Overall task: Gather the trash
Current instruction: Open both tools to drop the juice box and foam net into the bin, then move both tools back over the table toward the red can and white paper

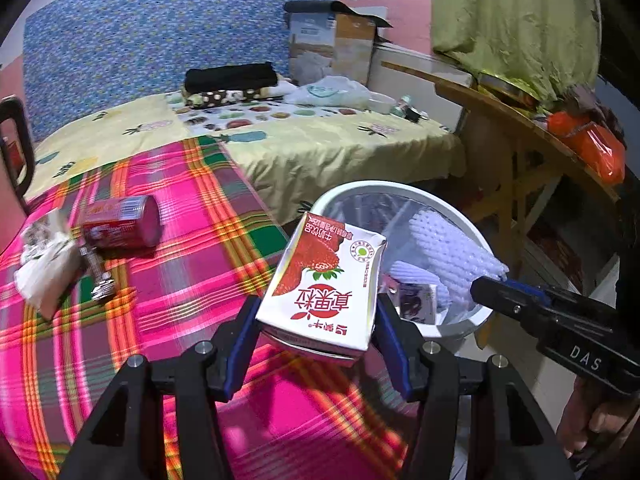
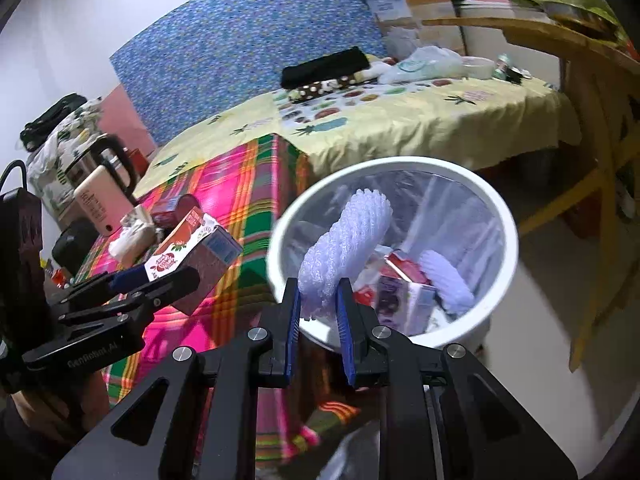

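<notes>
We hold a strawberry milk carton (image 1: 324, 286) in our left gripper (image 1: 316, 330), its blue pads (image 1: 242, 334) pressing the carton's two narrow sides near the bottom end. It hangs over the near right edge of the plaid-covered desk (image 1: 180, 272), just beside the white trash bin (image 1: 400, 192). The carton's top corner looks dented, so we judge it empty and light, with thin card walls that give under pressure; holding it across the narrow sides near a folded end seems the stiffest place.

Our right gripper (image 2: 319, 312) pinches a white foam fruit net (image 2: 344, 244) by its lower end, the jaws nearly together, and the net stands up over the bin's near rim. We judge it very light, soft and springy, so it could cling to the pads when let go. Inside the lined bin lie another foam net (image 2: 448, 280) and two small drink cartons (image 2: 404, 292).

On the desk to the far left, a red drink can (image 1: 120, 222) lies on its side, with crumpled tissue (image 1: 48, 268) and a scrap of foil wrapper (image 1: 98, 272) just beside it, not yet collected.
</notes>
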Available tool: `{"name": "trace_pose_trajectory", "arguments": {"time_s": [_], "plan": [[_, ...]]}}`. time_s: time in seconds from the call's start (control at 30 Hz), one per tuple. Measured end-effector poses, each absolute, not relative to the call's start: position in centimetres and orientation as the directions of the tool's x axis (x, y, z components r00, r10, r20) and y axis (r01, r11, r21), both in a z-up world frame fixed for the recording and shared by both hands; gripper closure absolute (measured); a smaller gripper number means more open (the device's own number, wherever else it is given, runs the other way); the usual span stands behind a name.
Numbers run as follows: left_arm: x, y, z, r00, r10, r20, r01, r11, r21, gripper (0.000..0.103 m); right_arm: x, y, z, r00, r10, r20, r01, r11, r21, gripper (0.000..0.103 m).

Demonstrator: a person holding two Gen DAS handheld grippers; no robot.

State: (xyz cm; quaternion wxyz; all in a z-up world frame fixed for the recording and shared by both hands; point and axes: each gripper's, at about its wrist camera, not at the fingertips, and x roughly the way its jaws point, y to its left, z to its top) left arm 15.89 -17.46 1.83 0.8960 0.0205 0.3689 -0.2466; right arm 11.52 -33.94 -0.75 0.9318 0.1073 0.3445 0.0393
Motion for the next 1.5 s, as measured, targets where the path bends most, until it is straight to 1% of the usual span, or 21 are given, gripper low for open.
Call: {"name": "trace_pose_trajectory", "arguments": {"time_s": [0.53,0.73,0.83,0.87,0.93,0.97,1.0,1.5], "plan": [[18.1,-22.8,0.2,0.520,-0.480,-0.706,0.543,0.824,-0.160,0.044,12.1,-36.9,-1.8,0.734,0.125,-0.668,0.055,0.969,0.243,0.085],[18.9,-23.7,-0.4,0.498,-0.502,-0.708,0.556,0.811,-0.184,0.043,12.4,-37.5,-2.1,0.721,0.110,-0.684,0.058,0.975,0.217,0.082],[19.0,-23.4,-0.4,0.499,-0.504,-0.705,0.551,0.812,-0.191,0.040,12.4,-37.5,-2.1,0.725,0.101,-0.681,0.043,0.980,0.192,0.078],[18.9,-23.3,-0.3,0.500,-0.506,-0.703,0.549,0.813,-0.195,0.040,12.4,-37.4,-2.2,0.725,0.097,-0.682,0.043,0.982,0.185,0.074],[18.8,-22.9,-0.1,0.506,-0.508,-0.697,0.544,0.815,-0.199,0.039,12.5,-37.4,-2.2,0.724,0.092,-0.684,0.044,0.983,0.179,0.063],[18.8,-22.7,0.0,0.510,-0.509,-0.693,0.542,0.816,-0.200,0.038,12.5,-37.4,-2.2,0.724,0.094,-0.683,0.041,0.983,0.179,0.052],[18.6,-22.5,0.2,0.514,-0.508,-0.691,0.539,0.818,-0.200,0.038,12.4,-37.3,-2.1,0.725,0.098,-0.681,0.036,0.983,0.180,0.046],[16.9,-19.2,1.3,0.540,-0.508,-0.671,0.504,0.834,-0.226,0.037,11.3,-35.7,-0.4,0.742,0.098,-0.663,0.012,0.987,0.159,0.046]]}}
